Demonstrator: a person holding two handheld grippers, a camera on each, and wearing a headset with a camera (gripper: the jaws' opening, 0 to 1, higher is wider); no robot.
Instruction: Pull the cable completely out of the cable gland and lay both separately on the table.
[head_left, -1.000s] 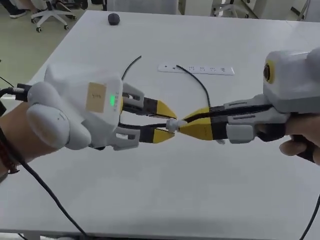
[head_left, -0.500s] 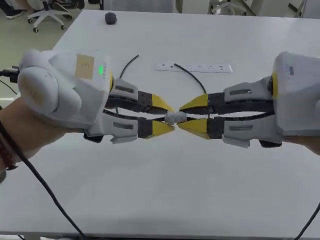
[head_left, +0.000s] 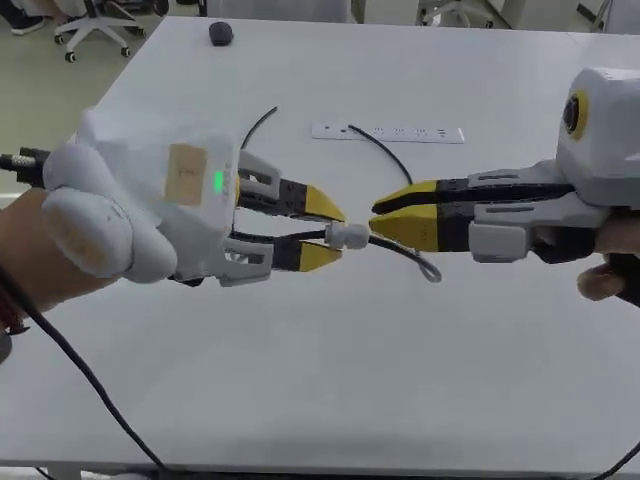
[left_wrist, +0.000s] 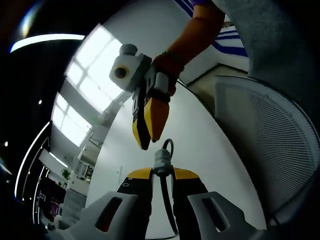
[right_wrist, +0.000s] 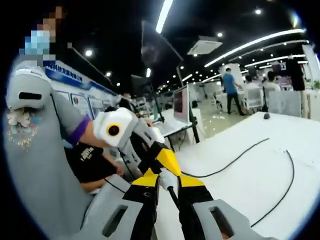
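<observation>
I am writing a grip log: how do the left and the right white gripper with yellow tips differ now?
The left gripper holds the small white cable gland, while the right gripper holds the thin black cable. The left jaws stand apart around the gland, and the right jaws are nearly together. Both hover above the white table, tips facing each other.

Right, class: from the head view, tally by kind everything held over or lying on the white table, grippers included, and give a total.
grippers: 2 (left gripper, right gripper)
cable gland: 1
thin black cable: 1
power strip: 1
small dark round object: 1
Total: 6
</observation>
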